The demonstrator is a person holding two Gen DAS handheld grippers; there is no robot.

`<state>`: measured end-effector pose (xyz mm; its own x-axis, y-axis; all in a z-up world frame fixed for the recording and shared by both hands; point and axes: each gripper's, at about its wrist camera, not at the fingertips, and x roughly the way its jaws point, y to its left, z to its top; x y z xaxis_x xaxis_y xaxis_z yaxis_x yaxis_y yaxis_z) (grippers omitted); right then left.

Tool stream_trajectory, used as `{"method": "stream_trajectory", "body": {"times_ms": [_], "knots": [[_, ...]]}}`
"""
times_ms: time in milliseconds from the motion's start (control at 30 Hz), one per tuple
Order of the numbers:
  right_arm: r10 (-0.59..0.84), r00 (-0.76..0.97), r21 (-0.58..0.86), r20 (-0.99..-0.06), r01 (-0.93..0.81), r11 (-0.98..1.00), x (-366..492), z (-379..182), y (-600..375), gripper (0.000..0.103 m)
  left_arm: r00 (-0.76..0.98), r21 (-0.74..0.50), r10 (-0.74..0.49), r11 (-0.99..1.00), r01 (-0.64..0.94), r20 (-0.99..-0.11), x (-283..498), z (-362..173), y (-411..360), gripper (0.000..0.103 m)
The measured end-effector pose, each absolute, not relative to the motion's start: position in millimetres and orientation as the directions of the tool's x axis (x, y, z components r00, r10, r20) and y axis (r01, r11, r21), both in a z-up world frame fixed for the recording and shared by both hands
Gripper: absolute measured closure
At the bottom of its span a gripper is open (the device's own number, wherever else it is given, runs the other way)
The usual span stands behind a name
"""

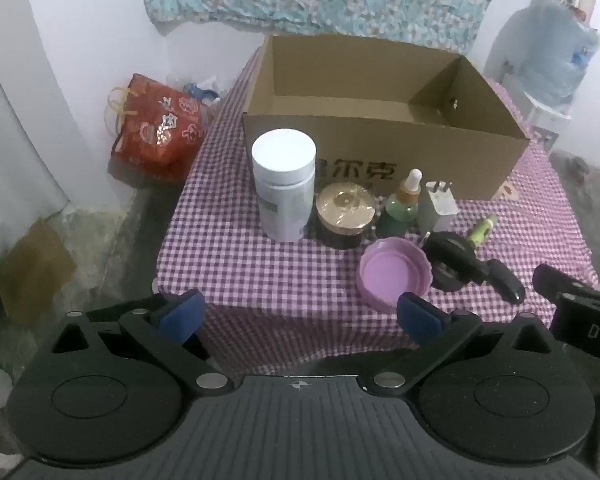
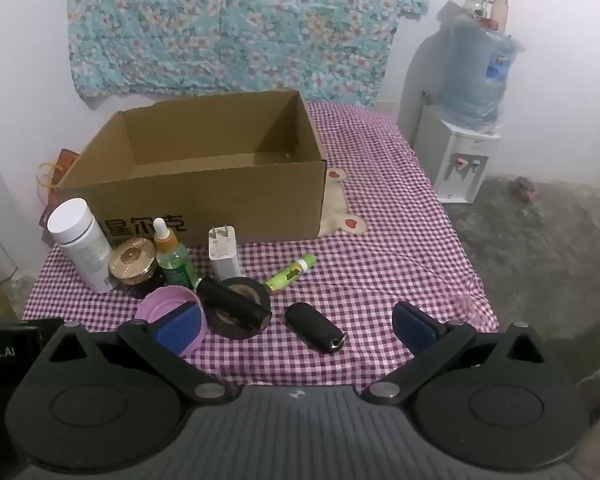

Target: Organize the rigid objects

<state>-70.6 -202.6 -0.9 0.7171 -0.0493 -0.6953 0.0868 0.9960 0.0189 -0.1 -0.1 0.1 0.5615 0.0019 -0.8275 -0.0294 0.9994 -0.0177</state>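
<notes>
left gripper [image 1: 300, 316] jaws hanging released | right gripper [image 2: 296, 320] jaws hanging released | 1 cardboard box [image 2: 204, 184] sitting on worktop [image 2: 380, 240] | 1 white bottle [image 1: 284, 188] standing | 1 key fob [image 2: 315, 327] lying

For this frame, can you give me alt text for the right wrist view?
An open, empty right gripper hovers over a checkered table above a black key fob. Left of it lie a tape roll, pink lid, bottles and a charger, before an open cardboard box.
</notes>
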Motion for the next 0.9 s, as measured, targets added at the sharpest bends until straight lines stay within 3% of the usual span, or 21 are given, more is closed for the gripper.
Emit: {"method": "stream_trajectory", "body": {"times_ms": [900], "knots": [[-0.025,0.718,0.043,-0.695,0.077,0.996,-75.0,0.6,-201.3,0.000,0.563,0.004,0.014,1.000,-0.019,-0.826,-3.6,3.5,-3.3,0.000]]}}
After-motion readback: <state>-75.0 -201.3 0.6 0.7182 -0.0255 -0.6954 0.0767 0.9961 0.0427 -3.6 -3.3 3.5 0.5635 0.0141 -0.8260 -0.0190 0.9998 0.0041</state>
